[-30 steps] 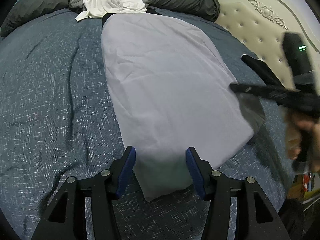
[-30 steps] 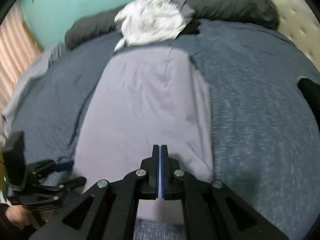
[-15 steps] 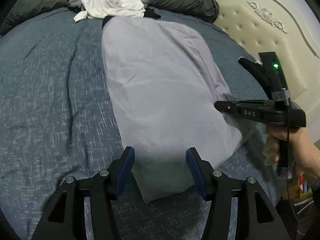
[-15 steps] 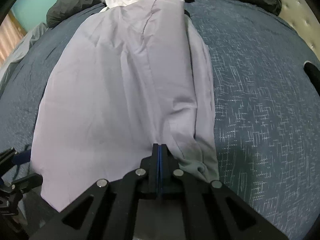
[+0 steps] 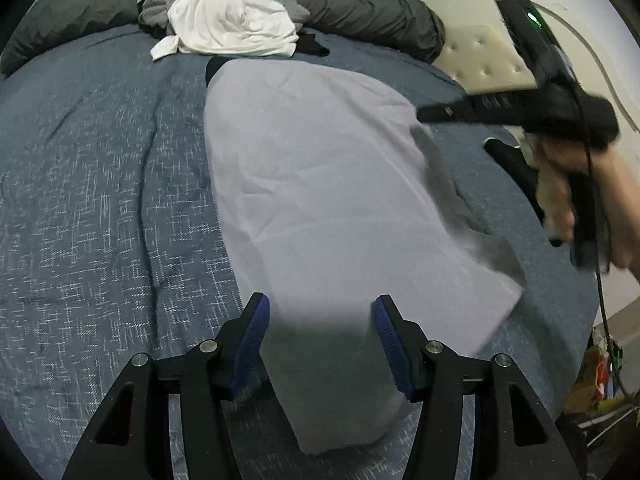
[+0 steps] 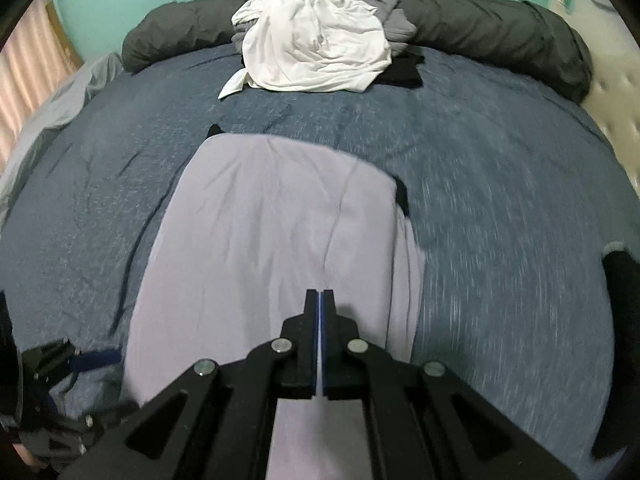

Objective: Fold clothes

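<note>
A lilac garment [image 5: 320,200] lies flat and lengthwise on the blue bedspread [image 5: 100,200]; it also shows in the right wrist view [image 6: 272,240]. My left gripper [image 5: 318,332] is open, its blue pads either side of the garment's near corner, low over the bed. My right gripper [image 6: 321,300] is shut with nothing visible between its fingers, held above the garment's near end; in the left wrist view it [image 5: 424,114] hovers over the garment's right edge, blurred.
A heap of white and grey clothes [image 6: 316,36] sits at the far side against a rolled dark duvet [image 6: 500,28]. A padded cream headboard [image 5: 484,60] is on the right. A black item [image 6: 624,300] lies at the bed's right edge.
My right gripper has lifted up and back from the garment's right edge, staying shut. The left gripper has stayed open at the near corner.
</note>
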The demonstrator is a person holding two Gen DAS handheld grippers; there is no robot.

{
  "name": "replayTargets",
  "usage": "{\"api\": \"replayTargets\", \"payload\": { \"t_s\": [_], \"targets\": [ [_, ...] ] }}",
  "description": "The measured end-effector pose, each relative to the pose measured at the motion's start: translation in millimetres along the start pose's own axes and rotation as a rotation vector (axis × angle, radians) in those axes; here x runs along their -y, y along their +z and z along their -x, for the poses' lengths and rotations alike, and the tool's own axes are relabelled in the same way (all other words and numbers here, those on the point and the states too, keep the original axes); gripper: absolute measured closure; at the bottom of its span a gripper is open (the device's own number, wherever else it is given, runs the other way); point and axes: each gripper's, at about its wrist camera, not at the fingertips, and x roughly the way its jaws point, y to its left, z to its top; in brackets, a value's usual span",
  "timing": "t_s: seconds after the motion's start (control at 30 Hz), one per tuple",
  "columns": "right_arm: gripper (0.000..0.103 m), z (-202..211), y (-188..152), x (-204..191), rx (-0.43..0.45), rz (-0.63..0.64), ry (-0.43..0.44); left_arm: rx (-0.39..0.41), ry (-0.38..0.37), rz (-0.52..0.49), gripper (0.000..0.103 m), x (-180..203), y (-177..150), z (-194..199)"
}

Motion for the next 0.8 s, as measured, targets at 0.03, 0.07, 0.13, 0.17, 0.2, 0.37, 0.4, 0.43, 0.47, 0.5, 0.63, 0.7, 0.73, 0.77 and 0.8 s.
{"api": "replayTargets", "payload": {
  "t_s": [0.03, 0.07, 0.13, 0.17, 0.2, 0.37, 0.4, 0.43, 0.47, 0.5, 0.63, 0.7, 0.73, 0.77, 0.8],
  "targets": [
    [0.103, -4, 6, 0, 0.000, 0.002, 0.001, -0.003, 0.001, -0.002, 0.044, 0, 0, -1],
    [0.103, -12, 12, 1, -0.007, 0.010, -0.009, -0.005, 0.001, -0.004, 0.044, -1, 0, -2],
    [0.103, -28, 23, 4, -0.025, 0.032, -0.036, -0.010, 0.003, -0.008, 0.044, -1, 0, -4],
    [0.103, -39, 31, 5, -0.042, 0.049, -0.061, -0.013, 0.004, -0.010, 0.044, -2, 0, -5],
    [0.103, -49, 33, 7, -0.061, 0.057, -0.081, -0.015, 0.004, -0.013, 0.044, -2, 0, -7],
    [0.103, -91, 23, 25, -0.146, 0.018, -0.107, -0.028, 0.008, -0.023, 0.043, -4, -1, -12],
    [0.103, -97, 20, 27, -0.152, 0.016, -0.105, -0.031, 0.009, -0.025, 0.043, -4, -1, -13],
    [0.103, -102, 17, 28, -0.156, 0.016, -0.103, -0.032, 0.009, -0.026, 0.043, -4, -1, -14],
    [0.103, -108, 15, 29, -0.160, 0.016, -0.101, -0.033, 0.009, -0.024, 0.043, -4, -1, -14],
    [0.103, -111, 13, 31, -0.158, 0.014, -0.097, -0.034, 0.009, -0.023, 0.043, -5, -1, -14],
    [0.103, -110, 12, 35, -0.154, 0.011, -0.078, -0.036, 0.010, -0.017, 0.043, -5, -1, -14],
    [0.103, -106, 13, 33, -0.157, 0.022, -0.086, -0.037, 0.008, -0.013, 0.043, -6, -1, -14],
    [0.103, -100, 16, 31, -0.144, 0.028, -0.091, -0.037, 0.008, -0.011, 0.043, -7, 0, -15],
    [0.103, -93, 19, 29, -0.126, 0.032, -0.094, -0.037, 0.008, -0.010, 0.043, -7, 0, -15],
    [0.103, -86, 23, 27, -0.108, 0.037, -0.096, -0.037, 0.008, -0.010, 0.043, -7, 0, -15]
  ]
}}
